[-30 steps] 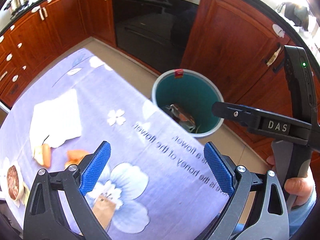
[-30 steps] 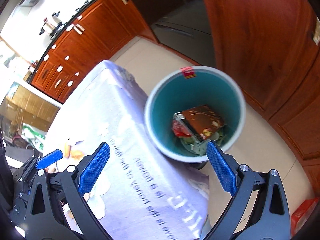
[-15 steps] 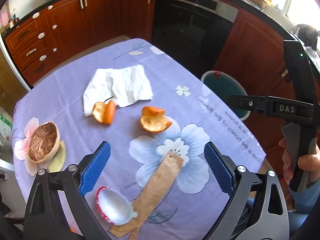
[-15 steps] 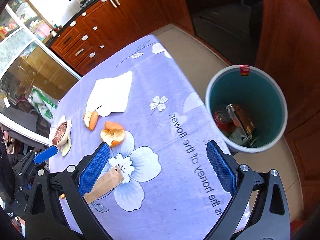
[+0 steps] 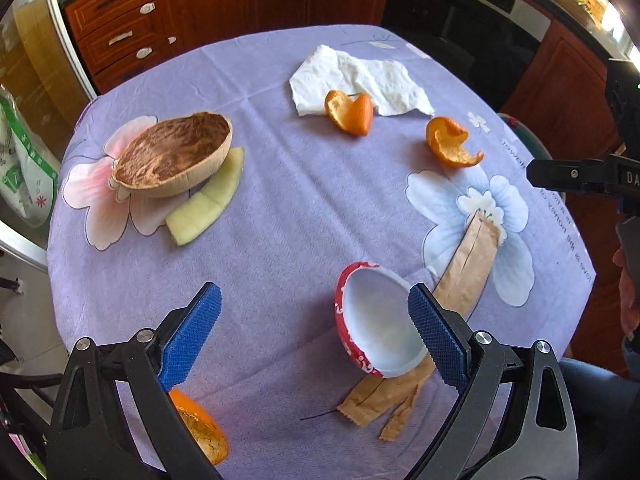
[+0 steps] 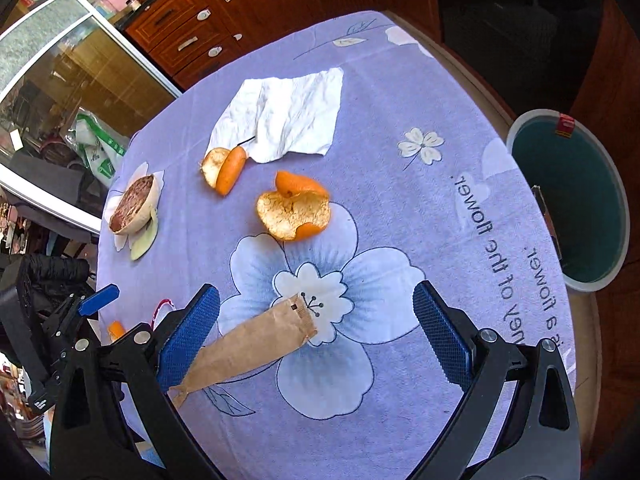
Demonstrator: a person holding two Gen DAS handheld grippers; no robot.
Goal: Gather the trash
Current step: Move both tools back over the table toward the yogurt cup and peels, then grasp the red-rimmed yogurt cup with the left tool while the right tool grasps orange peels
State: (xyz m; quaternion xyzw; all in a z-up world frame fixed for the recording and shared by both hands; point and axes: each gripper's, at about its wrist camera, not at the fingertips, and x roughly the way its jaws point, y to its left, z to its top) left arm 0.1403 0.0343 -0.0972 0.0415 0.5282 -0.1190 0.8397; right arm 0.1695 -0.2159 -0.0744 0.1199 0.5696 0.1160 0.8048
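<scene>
The left tool (image 5: 314, 334) hangs over the near part of the desk (image 5: 280, 208) with its blue pads spread wide apart and nothing between them. The right tool (image 6: 316, 334) is likewise splayed open and empty above the big blue flower printed on the lilac cloth.

Trash lies scattered on the desk. A brown paper wrapper (image 6: 248, 350) lies flat, its long axis running diagonally from the flower's centre toward the near left edge, its crumpled narrow end nearest the tools. In the left wrist view a red-and-white cup lid (image 5: 376, 322) rests tilted on that wrapper's near end, its white hollow facing up, just beside the left tool's right pad. Two curled orange peels lie farther out: one (image 6: 294, 210) just beyond the flower, one (image 6: 224, 168) touching the edge of a crumpled white napkin (image 6: 284, 118). At the far left a brown half shell (image 5: 174, 154) sits open side up, leaning on a pale melon rind (image 5: 208, 200) whose length runs along beneath it.

Only the left wrist view shows a third orange peel (image 5: 200, 430) near the desk's edge, partly behind the tool's left arm. Only the right wrist view shows the teal bin (image 6: 576, 200) on the floor beside the desk's right edge.
</scene>
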